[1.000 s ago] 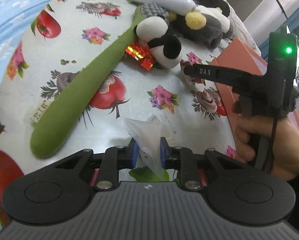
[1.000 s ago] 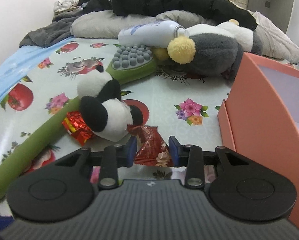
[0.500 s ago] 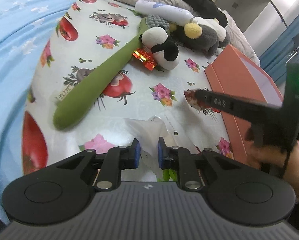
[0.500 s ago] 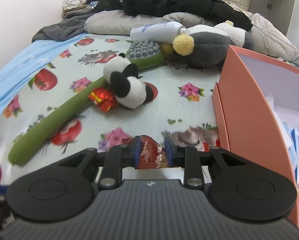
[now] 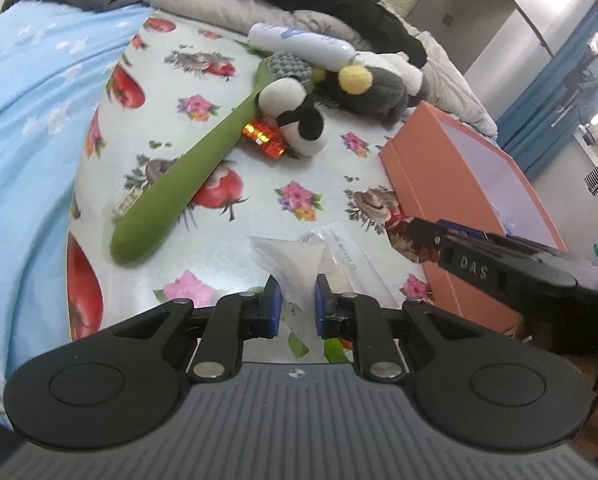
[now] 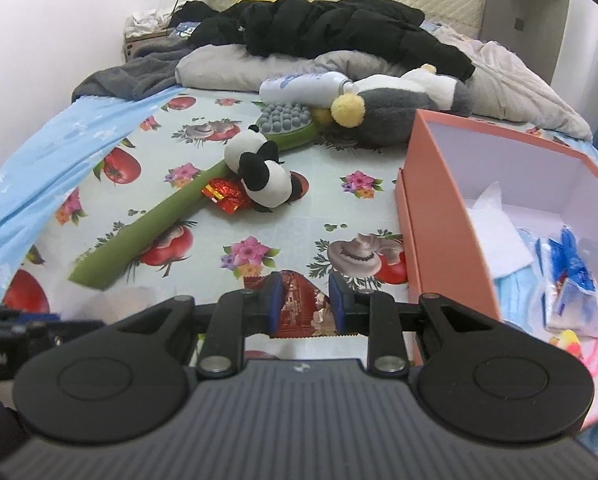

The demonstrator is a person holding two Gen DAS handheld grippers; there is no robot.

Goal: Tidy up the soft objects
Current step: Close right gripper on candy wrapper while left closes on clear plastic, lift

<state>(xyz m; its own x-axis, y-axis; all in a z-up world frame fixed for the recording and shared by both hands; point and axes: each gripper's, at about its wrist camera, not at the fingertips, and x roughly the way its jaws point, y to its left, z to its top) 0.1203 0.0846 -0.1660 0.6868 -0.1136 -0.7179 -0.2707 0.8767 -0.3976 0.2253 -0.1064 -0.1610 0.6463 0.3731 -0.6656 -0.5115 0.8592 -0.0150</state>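
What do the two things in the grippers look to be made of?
Clear bag in the left gripper: thin see-through plastic film, crumpled and glossy. Red packet in the right gripper: looks like printed foil or plastic wrapper, shiny and creased, with a serrated edge.

Left gripper: angled downward, blue pads clamped on a clear plastic bag, jaws narrow. Right gripper: angled downward, pads closed on a red foil packet; seen from the left wrist view reaching in from the right, fingers level, pinching the packet.
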